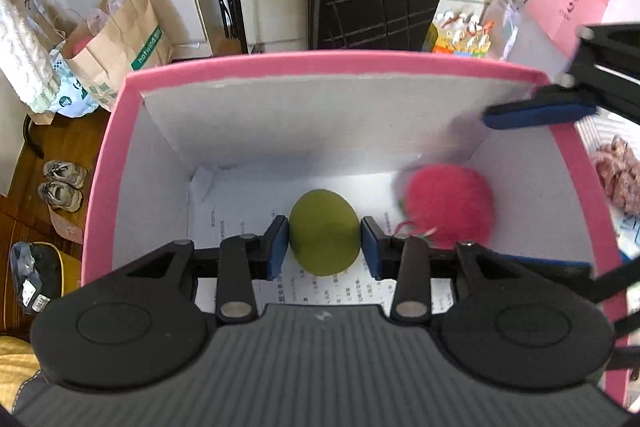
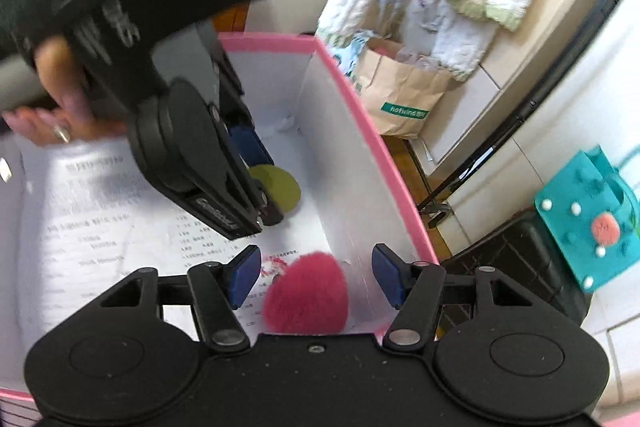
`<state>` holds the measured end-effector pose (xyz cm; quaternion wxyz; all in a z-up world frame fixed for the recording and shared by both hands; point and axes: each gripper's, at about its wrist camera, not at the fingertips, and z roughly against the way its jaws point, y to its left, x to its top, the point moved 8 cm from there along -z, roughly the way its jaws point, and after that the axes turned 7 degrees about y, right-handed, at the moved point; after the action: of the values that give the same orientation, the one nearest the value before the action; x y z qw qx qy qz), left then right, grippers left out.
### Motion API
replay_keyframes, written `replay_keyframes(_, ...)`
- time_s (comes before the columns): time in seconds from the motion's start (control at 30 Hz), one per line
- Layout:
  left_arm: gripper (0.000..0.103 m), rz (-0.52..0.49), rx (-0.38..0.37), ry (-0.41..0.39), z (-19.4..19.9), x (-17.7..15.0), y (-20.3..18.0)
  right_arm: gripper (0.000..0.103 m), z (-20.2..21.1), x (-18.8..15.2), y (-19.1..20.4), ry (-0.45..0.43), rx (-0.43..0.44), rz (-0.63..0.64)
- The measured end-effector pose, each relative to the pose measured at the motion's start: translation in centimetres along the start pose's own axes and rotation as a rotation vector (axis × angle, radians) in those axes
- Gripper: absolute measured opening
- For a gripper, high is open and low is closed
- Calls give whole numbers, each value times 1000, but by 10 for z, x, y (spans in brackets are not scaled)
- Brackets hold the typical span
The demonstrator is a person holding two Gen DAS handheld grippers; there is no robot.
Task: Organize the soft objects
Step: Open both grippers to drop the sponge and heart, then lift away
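While my left gripper (image 1: pixel 324 241) reaches into the pink box (image 1: pixel 104 163), its pads flank the green egg-shaped ball (image 1: pixel 324 231), seemingly touching. Only my right wrist view shows the right gripper (image 2: pixel 314 277) spread wide, the fuzzy red pompom (image 2: pixel 306 293) loose below on printed paper (image 2: pixel 88 211).

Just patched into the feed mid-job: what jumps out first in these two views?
A pink-rimmed cardboard box with white walls fills both views. On its paper-lined floor, a smooth olive-green egg-shaped soft toy sits between the left gripper's blue pads. A fluffy hot-pink pompom lies loose in the corner, under the open right gripper.
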<state>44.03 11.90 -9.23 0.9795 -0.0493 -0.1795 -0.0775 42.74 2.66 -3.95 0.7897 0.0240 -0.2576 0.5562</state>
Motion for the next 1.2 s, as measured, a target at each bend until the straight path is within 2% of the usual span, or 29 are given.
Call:
replay_keyframes(0.27, 55, 0, -30, -28, 23, -5, -9, 66, 38, -13, 4, -35, 44, -128)
replay_keyframes(0.47, 57, -3, -25, -52, 64, -22, -14, 66, 71, -19, 17, -65, 93, -220)
replay_keyframes(0.57, 60, -35, -3, -50, 87, -37, -20, 66, 90, -21, 22, -81, 59, -243)
replay_keyframes(0.63, 60, -68, 34, -14, 99, -48, -25, 66, 105, -22, 25, -90, 52, -265)
replay_keyframes(0.7, 61, -80, 36, 6, 114, -57, -30, 66, 119, -24, 29, -102, 49, -278)
replay_keyframes(0.9, 70, -118, 46, -36, 162, -79, -41, 66, 157, -34, 43, -137, 49, -302)
replay_keyframes(1.03, 73, -141, 66, -79, 189, -94, -50, 67, 179, -46, 55, -157, 55, -312)
replay_keyframes(1.2, 75, -154, 72, -89, 210, -114, -57, 69, 203, -66, 70, -158, 31, -335)
